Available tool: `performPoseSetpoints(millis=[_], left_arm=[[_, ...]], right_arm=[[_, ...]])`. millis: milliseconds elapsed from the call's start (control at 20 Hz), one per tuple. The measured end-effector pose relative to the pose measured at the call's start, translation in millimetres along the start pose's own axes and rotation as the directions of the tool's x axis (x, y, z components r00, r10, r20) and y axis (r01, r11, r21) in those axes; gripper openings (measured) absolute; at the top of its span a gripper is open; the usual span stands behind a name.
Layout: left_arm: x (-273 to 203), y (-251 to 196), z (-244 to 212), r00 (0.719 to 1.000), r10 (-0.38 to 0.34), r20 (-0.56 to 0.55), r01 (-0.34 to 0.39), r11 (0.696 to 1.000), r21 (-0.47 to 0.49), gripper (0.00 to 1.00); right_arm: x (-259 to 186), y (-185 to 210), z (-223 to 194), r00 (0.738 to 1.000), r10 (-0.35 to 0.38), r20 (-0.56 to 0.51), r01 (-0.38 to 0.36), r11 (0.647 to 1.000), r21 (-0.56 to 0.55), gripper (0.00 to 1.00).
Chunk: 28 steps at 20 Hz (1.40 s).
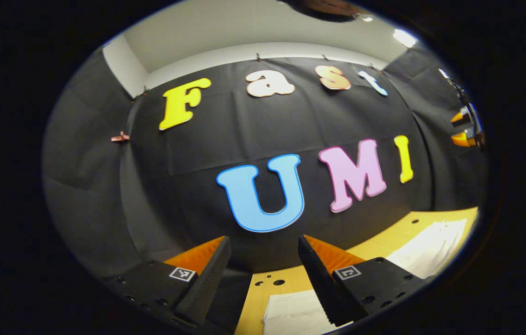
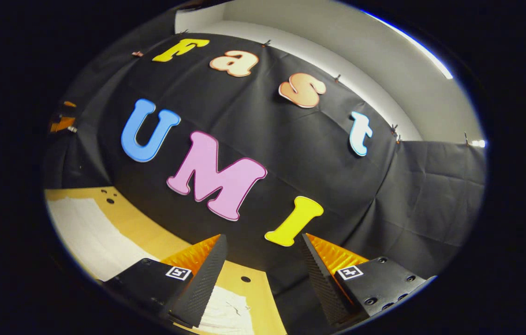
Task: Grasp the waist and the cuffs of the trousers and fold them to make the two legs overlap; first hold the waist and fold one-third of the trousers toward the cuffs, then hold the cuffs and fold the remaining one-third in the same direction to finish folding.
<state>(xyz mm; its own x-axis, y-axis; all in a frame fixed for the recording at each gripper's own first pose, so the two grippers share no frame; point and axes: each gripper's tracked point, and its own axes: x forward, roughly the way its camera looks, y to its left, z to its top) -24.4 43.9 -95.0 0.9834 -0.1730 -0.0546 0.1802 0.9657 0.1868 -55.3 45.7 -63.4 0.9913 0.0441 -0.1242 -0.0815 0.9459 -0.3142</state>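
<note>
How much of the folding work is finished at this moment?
Nothing looks done yet. The white cloth trousers lie on the yellow wooden table, untouched. The left gripper and the right gripper are both open, holding nothing, raised toward the booth's wall. Grasping the waist and cuffs and every fold remain.

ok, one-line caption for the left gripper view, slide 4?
Left gripper open and raised toward the booth wall, white trousers lying on the yellow table below.

no readable text, only square coded markers [image 1: 182,273] on gripper bodies
</note>
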Motion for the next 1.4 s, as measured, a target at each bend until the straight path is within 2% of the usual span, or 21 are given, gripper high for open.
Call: performPoseSetpoints(millis=[150, 250, 350, 450, 600, 700, 850, 1000, 1150, 1400], left_arm=[[-14, -5, -38, 0.996, -0.064, -0.066, 0.074, 0.984, 0.159, 0.92], [-23, -13, -67, 0.987, -0.099, -0.126, 0.127, 0.960, 0.249, 0.92], [-34, -31, -100, 0.971, -0.152, -0.186, 0.207, 0.921, 0.329, 0.92], [-48, -50, -139, 0.943, -0.203, -0.262, 0.300, 0.859, 0.415, 0.92], [-77, -79, -205, 0.877, -0.275, -0.395, 0.450, 0.757, 0.474, 0.92], [-101, -88, -250, 0.820, -0.295, -0.490, 0.537, 0.693, 0.482, 0.92], [-122, -92, -297, 0.741, -0.296, -0.603, 0.636, 0.599, 0.486, 0.92], [-134, -104, -328, 0.671, -0.319, -0.669, 0.719, 0.501, 0.482, 0.92], [-136, -113, -355, 0.599, -0.329, -0.730, 0.782, 0.436, 0.445, 0.92], [-128, -116, -392, 0.512, -0.307, -0.802, 0.842, 0.365, 0.398, 0.92]], right_arm=[[-7, 17, -31, 0.998, 0.055, -0.035, -0.059, 0.986, -0.157, 0.97], [-17, 29, -62, 0.991, 0.099, -0.085, -0.118, 0.957, -0.265, 0.97], [-28, 45, -100, 0.976, 0.155, -0.152, -0.200, 0.915, -0.349, 0.97], [-42, 57, -137, 0.958, 0.190, -0.217, -0.265, 0.875, -0.405, 0.97], [-59, 65, -189, 0.930, 0.212, -0.300, -0.332, 0.835, -0.439, 0.97], [-69, 74, -224, 0.903, 0.232, -0.361, -0.386, 0.807, -0.447, 0.98], [-80, 81, -264, 0.864, 0.263, -0.429, -0.455, 0.772, -0.444, 0.97], [-86, 91, -291, 0.827, 0.294, -0.479, -0.512, 0.744, -0.430, 0.97], [-91, 97, -311, 0.798, 0.321, -0.510, -0.556, 0.718, -0.419, 0.97], [-88, 104, -324, 0.780, 0.350, -0.519, -0.586, 0.698, -0.411, 0.97]])
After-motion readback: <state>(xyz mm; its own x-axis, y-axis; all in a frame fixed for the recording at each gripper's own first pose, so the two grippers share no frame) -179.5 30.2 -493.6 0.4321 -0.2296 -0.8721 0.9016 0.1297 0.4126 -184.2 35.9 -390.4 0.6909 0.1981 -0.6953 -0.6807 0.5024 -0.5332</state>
